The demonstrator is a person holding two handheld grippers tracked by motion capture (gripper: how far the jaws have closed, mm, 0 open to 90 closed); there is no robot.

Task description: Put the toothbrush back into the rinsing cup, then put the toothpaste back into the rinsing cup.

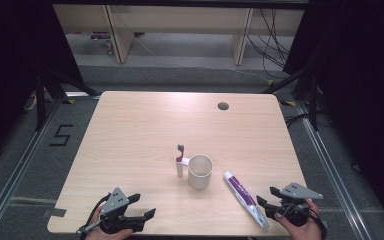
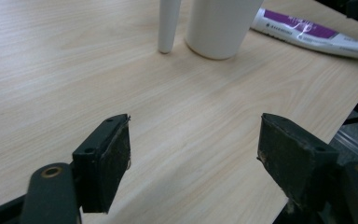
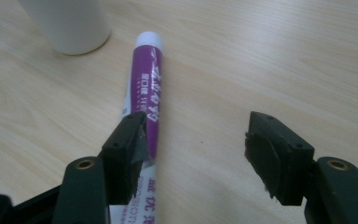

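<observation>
- Three items are set mid-table: a white mug [image 1: 200, 171], a toothbrush [image 1: 180, 160] stood upright just beside its left side, and a purple-and-white toothpaste tube [image 1: 245, 198] laid flat to its right.
- Nothing is gripped yet; any handling is judged still to come.
- Right gripper [image 1: 270, 203] is held wide open near the tube's crimped end.
- Left gripper [image 1: 141, 209] is held wide open and empty over the wooden table [image 1: 130, 130], well apart from the mug.
</observation>
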